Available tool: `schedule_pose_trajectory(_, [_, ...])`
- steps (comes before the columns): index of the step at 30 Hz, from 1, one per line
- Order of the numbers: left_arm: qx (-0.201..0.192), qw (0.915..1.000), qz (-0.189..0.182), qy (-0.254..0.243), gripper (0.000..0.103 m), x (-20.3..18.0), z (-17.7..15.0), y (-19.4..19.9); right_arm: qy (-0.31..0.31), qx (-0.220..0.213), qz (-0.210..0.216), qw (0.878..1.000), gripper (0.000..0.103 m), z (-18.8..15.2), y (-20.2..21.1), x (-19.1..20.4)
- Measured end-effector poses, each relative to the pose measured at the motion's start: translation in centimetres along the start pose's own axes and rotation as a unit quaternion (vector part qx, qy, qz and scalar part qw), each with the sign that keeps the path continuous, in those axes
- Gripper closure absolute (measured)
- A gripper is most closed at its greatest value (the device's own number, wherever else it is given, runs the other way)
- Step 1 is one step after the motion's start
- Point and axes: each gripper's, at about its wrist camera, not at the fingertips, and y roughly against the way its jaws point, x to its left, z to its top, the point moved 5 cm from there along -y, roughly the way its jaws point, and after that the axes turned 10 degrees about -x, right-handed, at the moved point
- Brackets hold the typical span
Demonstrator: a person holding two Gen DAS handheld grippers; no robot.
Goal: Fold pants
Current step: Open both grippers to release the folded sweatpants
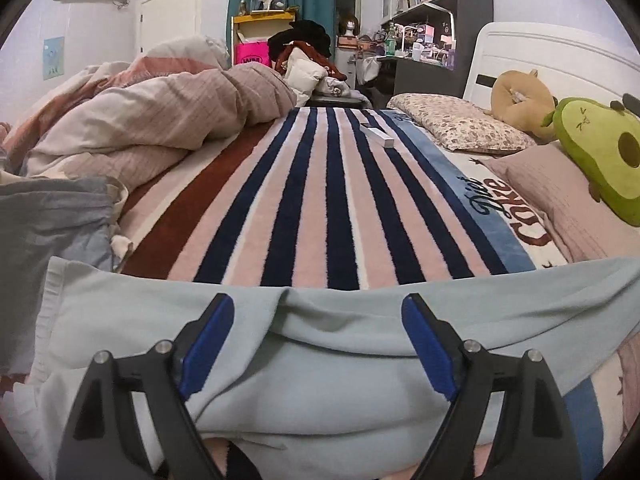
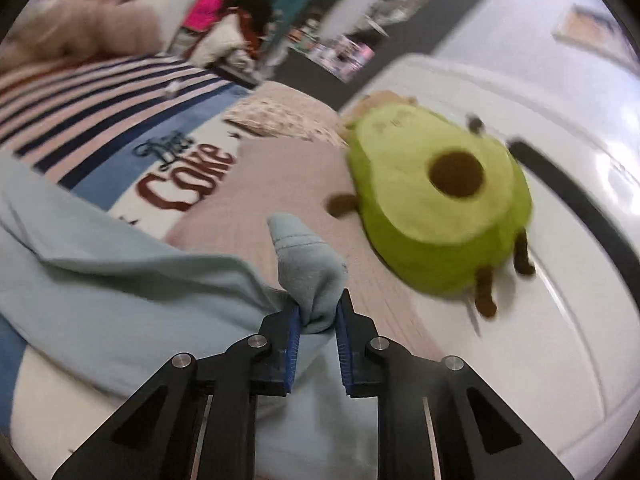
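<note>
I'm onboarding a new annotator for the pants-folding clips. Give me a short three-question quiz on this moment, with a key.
1. True or false: the left gripper is shut on the pants.
2. What is pinched in the right gripper?
A. a bunched end of the pants
B. the avocado plush
C. the floral pillow
3. Fill in: the pants lie across a ______ blanket.

Key:
1. False; its fingers stand wide apart over the cloth.
2. A
3. striped
</note>
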Motion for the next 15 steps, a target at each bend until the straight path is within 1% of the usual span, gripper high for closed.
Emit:
schedule_pose_trajectory(4, [0.003, 1.0000, -0.005, 0.007, 0.020, 0.2, -0.1, -0.2, -0.056, 0.046, 0.018, 0.997, 0.093, -2.2, 0.8, -2.8])
schedule_pose_trajectory(5, [0.004, 1.0000, -0.004, 0.005, 0.020, 0.1, -0.1, -0.2, -0.078, 0.056, 0.026, 0.995, 0.084, -2.9, 0.9, -3.4])
schedule_pose_trajectory(6, [0.005, 1.0000, -0.003, 0.004, 0.020, 0.1, -0.2, -0.2, -0.099, 0.065, 0.031, 0.992, 0.068, -3.5, 1.0, -4.1])
schedule_pose_trajectory(7, [0.006, 1.0000, -0.002, 0.004, 0.020, 0.2, -0.2, -0.3, -0.118, 0.066, 0.028, 0.990, 0.060, -3.9, 1.4, -5.0])
schedule_pose_trajectory(8, [0.008, 0.9999, -0.002, 0.007, 0.020, 0.2, -0.2, -0.3, -0.131, 0.063, 0.019, 0.989, 0.052, -4.0, 2.1, -5.6])
schedule_pose_trajectory(10, [0.008, 0.9999, -0.005, 0.013, 0.020, 0.4, -0.2, -0.3, -0.143, 0.043, 0.002, 0.989, 0.051, -3.1, 4.0, -6.4])
schedule_pose_trajectory(11, [0.007, 0.9998, -0.007, 0.016, 0.020, 0.4, -0.1, -0.2, -0.141, 0.026, -0.005, 0.990, 0.051, -2.4, 5.1, -6.4])
schedule_pose_trajectory(12, [0.006, 0.9998, -0.008, 0.018, 0.020, 0.4, -0.1, -0.1, -0.133, -0.002, -0.002, 0.991, 0.050, -1.0, 6.5, -6.0])
schedule_pose_trajectory(13, [0.004, 0.9998, -0.010, 0.019, 0.020, 0.4, 0.0, 0.0, -0.126, -0.017, 0.008, 0.992, 0.048, 0.1, 7.2, -5.4])
schedule_pose_trajectory(14, [0.004, 0.9997, -0.012, 0.021, 0.020, 0.4, 0.0, 0.0, -0.115, -0.035, 0.030, 0.992, 0.045, 1.6, 8.0, -4.1])
schedule_pose_trajectory(15, [0.004, 0.9997, -0.013, 0.022, 0.020, 0.5, 0.0, 0.0, -0.101, -0.048, 0.065, 0.992, 0.041, 2.9, 8.5, -2.3])
